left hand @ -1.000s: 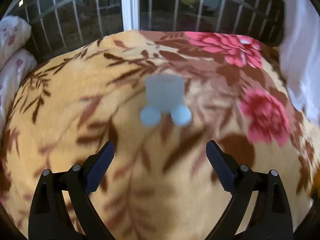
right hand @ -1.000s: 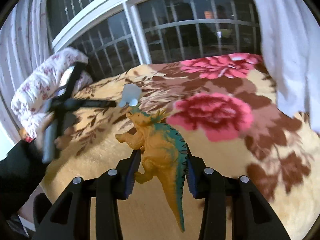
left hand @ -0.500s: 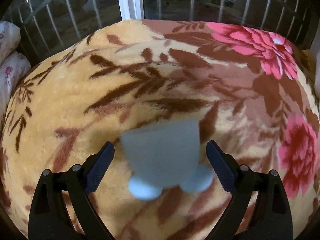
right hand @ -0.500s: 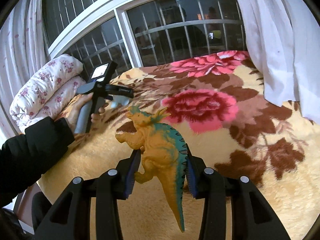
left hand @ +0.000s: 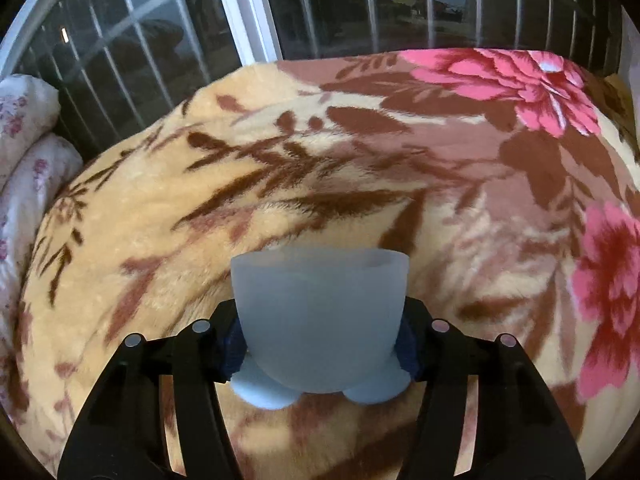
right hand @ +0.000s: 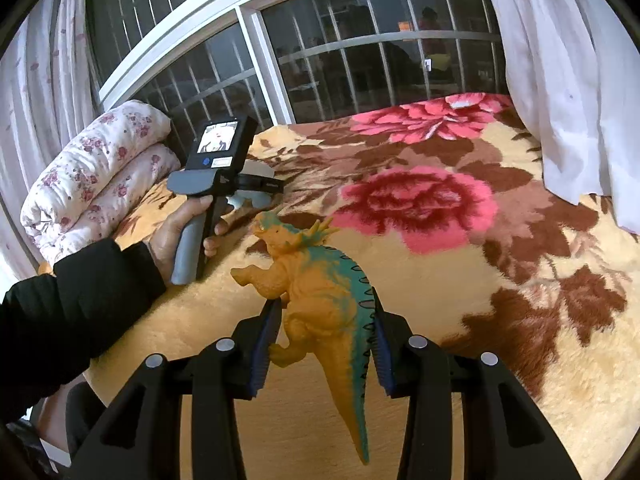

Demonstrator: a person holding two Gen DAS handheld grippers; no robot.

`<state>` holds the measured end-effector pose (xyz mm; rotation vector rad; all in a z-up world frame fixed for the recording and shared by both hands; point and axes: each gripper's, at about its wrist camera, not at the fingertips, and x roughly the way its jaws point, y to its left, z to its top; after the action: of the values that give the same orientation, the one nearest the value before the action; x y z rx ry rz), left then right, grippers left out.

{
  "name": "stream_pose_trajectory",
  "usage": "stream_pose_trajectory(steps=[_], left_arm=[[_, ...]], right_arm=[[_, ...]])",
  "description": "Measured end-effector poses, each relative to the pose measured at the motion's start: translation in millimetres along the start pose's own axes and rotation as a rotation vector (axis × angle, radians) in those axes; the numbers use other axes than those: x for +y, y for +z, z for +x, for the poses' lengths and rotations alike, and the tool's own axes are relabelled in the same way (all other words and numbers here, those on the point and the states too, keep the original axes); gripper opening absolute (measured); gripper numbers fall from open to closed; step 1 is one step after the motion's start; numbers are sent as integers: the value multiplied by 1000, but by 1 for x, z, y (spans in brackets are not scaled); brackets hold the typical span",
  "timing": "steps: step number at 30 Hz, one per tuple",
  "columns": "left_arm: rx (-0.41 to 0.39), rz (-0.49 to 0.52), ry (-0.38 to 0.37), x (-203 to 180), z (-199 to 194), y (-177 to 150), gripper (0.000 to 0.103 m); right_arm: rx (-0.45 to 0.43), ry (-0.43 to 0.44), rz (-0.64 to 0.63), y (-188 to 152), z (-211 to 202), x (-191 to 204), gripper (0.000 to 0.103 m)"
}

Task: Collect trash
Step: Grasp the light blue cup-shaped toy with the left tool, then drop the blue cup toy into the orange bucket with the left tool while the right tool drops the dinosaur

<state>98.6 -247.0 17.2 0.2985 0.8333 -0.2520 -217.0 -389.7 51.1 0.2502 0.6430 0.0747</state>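
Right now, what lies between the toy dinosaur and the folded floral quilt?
In the right wrist view, the person's left hand lies between the toy dinosaur and the floral quilt, holding the left claw.

blanket (left hand: 168, 264) open ahead, quilt (right hand: 96, 184) leftward

the blanket (left hand: 168, 216) is tan with brown leaves and pink-red flowers. the cup (left hand: 320, 320) is pale, frosted blue with light blue feet. the toy dinosaur (right hand: 320, 300) is orange with a teal back. the folded quilt (right hand: 92, 176) is white with small pink flowers.
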Motion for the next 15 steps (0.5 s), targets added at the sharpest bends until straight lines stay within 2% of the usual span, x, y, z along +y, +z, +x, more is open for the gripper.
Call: stream_pose_trajectory(steps=[5, 15], left_arm=[[-15, -23, -36, 7, -28, -13, 57], [-38, -9, -63, 12, -97, -68, 57]], right_arm=[[-7, -5, 18, -5, -10, 13, 42], [-12, -8, 43, -31, -49, 44, 42]])
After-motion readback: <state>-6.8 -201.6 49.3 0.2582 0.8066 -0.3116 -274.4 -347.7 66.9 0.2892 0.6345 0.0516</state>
